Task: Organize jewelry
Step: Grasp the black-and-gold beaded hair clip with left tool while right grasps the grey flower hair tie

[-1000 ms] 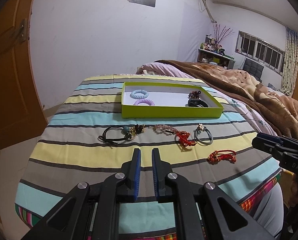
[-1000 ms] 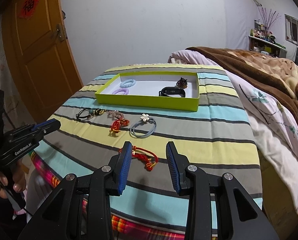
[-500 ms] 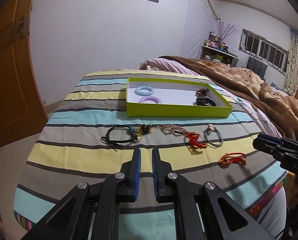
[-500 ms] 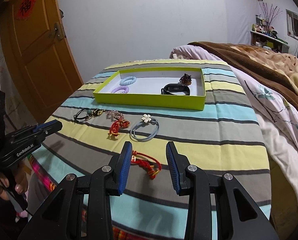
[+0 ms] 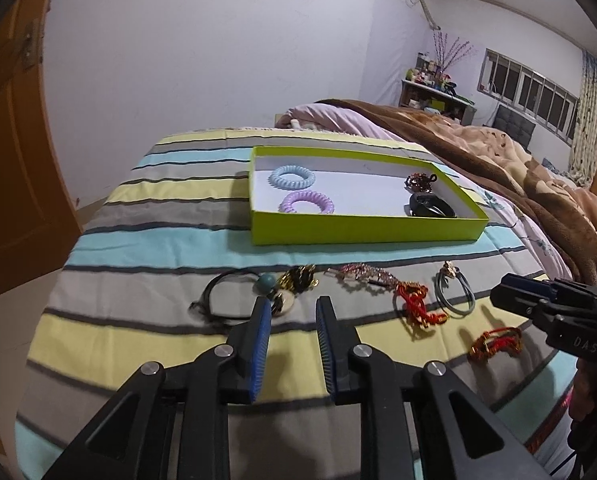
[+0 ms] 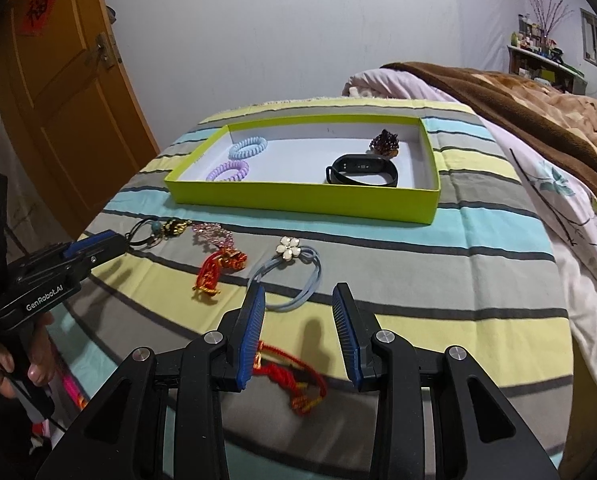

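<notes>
Both grippers have dipped closer, the left gripper (image 5: pixel 290 344) just spreading, empty, the right gripper (image 6: pixel 298 334) gaping empty over the light, floppy red bracelet (image 6: pixel 294 380) at six o'clock; pinch its bunched knot.

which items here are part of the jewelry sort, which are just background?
Job:
green tray
red knotted bracelet
flower hair tie
red tassel charm
black hair tie
left gripper, open
right gripper, open

Background:
brown blanket
door

The right gripper (image 6: pixel 298 300) is open over the striped counter (image 6: pixel 438 280). A red bracelet (image 6: pixel 294 376) lies between its fingers (image 6: pixel 254 320). The green tray (image 6: pixel 298 200) sits near the far edge.
</notes>
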Demonstrator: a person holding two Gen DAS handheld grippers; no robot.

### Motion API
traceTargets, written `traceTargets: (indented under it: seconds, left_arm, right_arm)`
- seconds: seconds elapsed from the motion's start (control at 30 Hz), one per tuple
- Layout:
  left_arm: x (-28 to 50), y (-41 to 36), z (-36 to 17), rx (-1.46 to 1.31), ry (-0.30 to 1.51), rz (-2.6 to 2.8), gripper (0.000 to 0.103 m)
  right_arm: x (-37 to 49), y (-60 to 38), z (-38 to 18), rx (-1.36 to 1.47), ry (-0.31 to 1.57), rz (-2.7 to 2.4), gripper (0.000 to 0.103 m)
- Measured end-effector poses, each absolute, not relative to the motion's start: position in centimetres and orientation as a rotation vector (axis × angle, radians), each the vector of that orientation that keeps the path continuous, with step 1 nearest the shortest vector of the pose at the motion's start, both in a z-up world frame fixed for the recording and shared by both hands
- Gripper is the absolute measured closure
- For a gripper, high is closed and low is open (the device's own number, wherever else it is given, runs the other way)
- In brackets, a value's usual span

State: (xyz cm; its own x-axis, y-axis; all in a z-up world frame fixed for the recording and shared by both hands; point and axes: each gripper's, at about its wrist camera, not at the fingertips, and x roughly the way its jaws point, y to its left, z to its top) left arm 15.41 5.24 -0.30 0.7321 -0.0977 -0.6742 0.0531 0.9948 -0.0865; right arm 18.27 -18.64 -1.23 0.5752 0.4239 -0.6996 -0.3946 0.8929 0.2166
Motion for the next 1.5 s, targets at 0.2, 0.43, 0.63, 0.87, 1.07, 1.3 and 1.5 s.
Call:
traceTargets:
  seconds: [0.2, 0.43, 0.63, 0.87, 1.07, 1.3, 1.5]
  left_arm:
    - [18.3, 4.2, -0.9, -0.022, 0.766, -0.119, 0.08]
    - [20.7, 3.8, -1.2, -0.012, 0.804, -0.153, 0.079]
    - [21.8, 3.7, -1.9, 0.0, 0.85, -0.138, 0.075]
    - [22.3, 3.8, -2.7, 0.028, 0.893, -0.118, 0.07]
    - [22.3, 3.4, -2.7, 0.059, 0.896, -0.106, 0.071]
    - [21.3, 3.2, -2.5, 0.062, 0.878, -0.1, 0.079]
    - [19.6, 3.0, -1.5, 0.022, 0.832, -0.119, 0.079]
  right_arm:
    - [19.9, -18.2, -2.0, 0.04, 0.868, 0.464, 0.067]
    - [21.0, -17.2, -2.6, 0.01, 0.897, 0.467, 0.067]
    - [21.3, -17.1, -2.8, 0.014, 0.911, 0.471, 0.067]
    - [21.3, -17.0, -2.8, -0.008, 0.912, 0.466, 0.068]
    - [21.3, -17.2, -2.9, -0.03, 0.913, 0.44, 0.099]
    - [20.7, -17.5, -2.6, -0.028, 0.896, 0.45, 0.102]
    - [20.0, -17.9, -1.9, -0.02, 0.873, 0.456, 0.102]
